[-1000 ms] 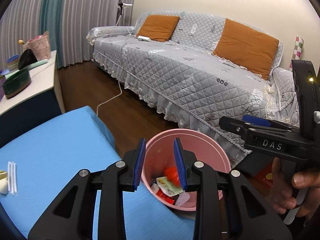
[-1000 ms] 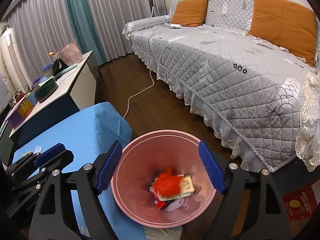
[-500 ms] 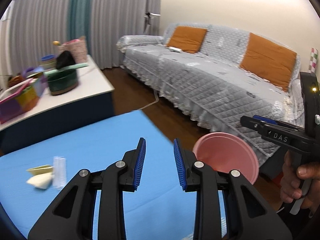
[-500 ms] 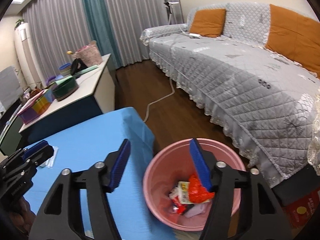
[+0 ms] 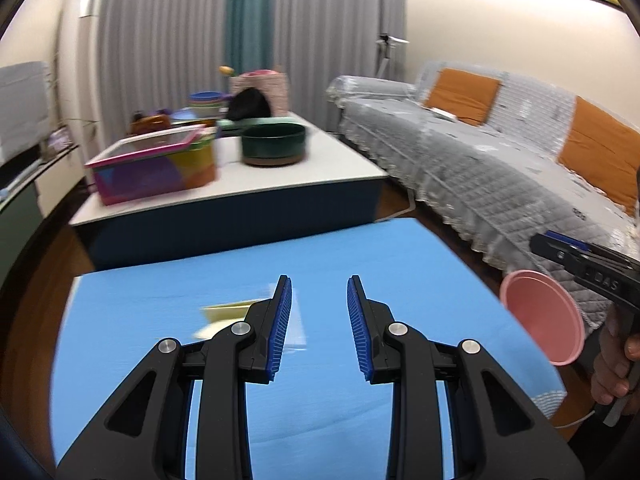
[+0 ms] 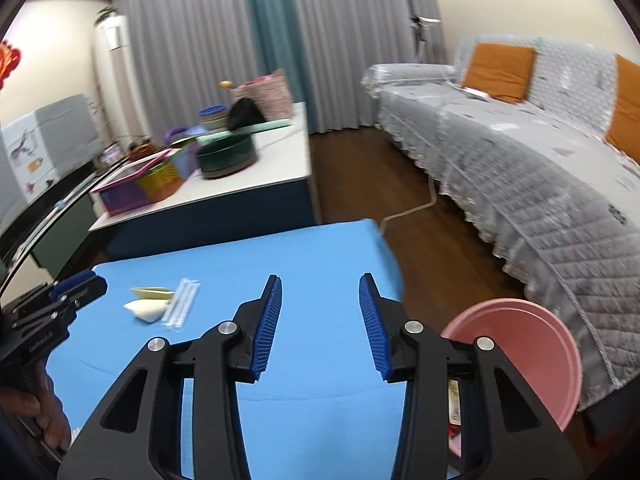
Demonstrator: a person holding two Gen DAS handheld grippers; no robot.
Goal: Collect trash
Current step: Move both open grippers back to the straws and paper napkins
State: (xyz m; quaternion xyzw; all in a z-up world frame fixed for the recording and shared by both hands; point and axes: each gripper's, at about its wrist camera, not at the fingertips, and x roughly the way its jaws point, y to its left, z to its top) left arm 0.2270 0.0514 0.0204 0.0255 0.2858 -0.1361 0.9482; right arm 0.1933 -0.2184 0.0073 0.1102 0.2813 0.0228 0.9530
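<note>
While both tongs hover over blue table [image 6: 320, 248], left tongs [image 5: 319, 328] apart, empty; right tongs [image 6: 320, 326] closing on nothing. Trash: cream scraps [image 6: 150, 303], clear wrapper [image 6: 182, 306], left of frame. Pink bin [image 6: 532, 354] lower right. Advice: approach low, pinch one piece squarely.

table cover [image 6: 320, 248]: plain bright blue
bin [image 6: 532, 344]: pink
sofa cover [image 6: 540, 168]: grey, quilted diamond pattern w/ small motifs
cushions [image 6: 498, 70]: orange
curtains [image 6: 188, 40]: grey, one teal panel
gripper pads [image 6: 266, 328]: blue, ribbed; frames black
bowl [image 5: 274, 144]: dk green
</note>
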